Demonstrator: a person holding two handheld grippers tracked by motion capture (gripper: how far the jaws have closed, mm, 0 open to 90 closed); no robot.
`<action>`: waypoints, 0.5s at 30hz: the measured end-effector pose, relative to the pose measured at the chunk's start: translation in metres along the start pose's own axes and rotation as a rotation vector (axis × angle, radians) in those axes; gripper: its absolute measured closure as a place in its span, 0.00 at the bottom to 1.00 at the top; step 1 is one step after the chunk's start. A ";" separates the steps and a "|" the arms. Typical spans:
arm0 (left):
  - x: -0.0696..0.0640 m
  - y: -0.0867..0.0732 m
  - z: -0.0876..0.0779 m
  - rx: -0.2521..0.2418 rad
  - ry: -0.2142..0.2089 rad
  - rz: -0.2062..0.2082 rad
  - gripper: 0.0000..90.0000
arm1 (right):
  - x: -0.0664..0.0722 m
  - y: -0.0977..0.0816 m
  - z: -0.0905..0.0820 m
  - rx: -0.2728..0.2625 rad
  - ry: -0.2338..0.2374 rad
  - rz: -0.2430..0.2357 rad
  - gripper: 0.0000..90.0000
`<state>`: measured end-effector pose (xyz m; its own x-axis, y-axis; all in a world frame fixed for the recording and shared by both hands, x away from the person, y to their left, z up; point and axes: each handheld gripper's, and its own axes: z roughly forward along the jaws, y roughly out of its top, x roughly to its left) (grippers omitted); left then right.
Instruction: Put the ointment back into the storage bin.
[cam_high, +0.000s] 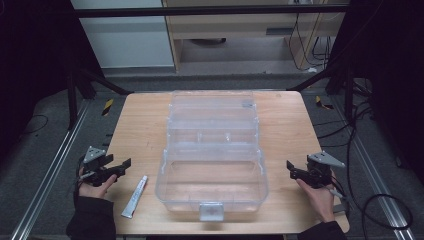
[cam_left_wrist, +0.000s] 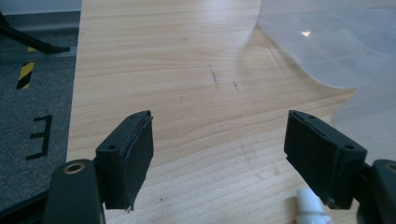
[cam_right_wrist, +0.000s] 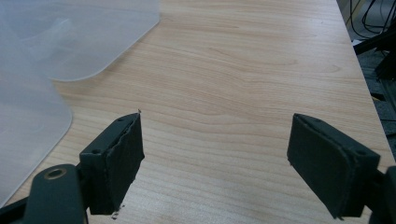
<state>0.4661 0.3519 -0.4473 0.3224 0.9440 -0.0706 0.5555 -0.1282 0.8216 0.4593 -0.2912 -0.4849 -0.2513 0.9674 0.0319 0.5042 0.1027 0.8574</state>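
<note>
A clear plastic storage box with tiered trays stands in the middle of the wooden table, its latch at the near side. A white tube lies left of the box near the front edge; its cap end shows beside one jaw in the left gripper view. My left gripper hovers open at the table's left edge, close to the tube. My right gripper stands open at the right edge, apart from the box. Both pairs of jaws are spread wide over bare wood with nothing between them.
The box's translucent wall lies ahead of each gripper. Black frame posts and cables flank the table on grey carpet. Bare wood lies on either side of the box.
</note>
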 end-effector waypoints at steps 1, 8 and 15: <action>-0.002 0.003 -0.005 0.008 -0.006 0.003 0.27 | 0.000 0.000 0.000 0.000 0.003 -0.004 0.21; -0.010 0.015 -0.027 0.026 -0.053 0.018 0.32 | 0.003 -0.002 -0.001 0.009 0.023 0.003 0.21; -0.017 0.019 -0.039 0.064 -0.073 0.057 0.36 | 0.006 -0.004 -0.002 0.020 0.028 -0.004 0.20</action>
<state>0.4412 0.3453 -0.4080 0.4085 0.9103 -0.0672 0.5815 -0.2028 0.7879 0.4541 -0.2864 -0.4868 -0.2764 0.9601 0.0431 0.5194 0.1114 0.8472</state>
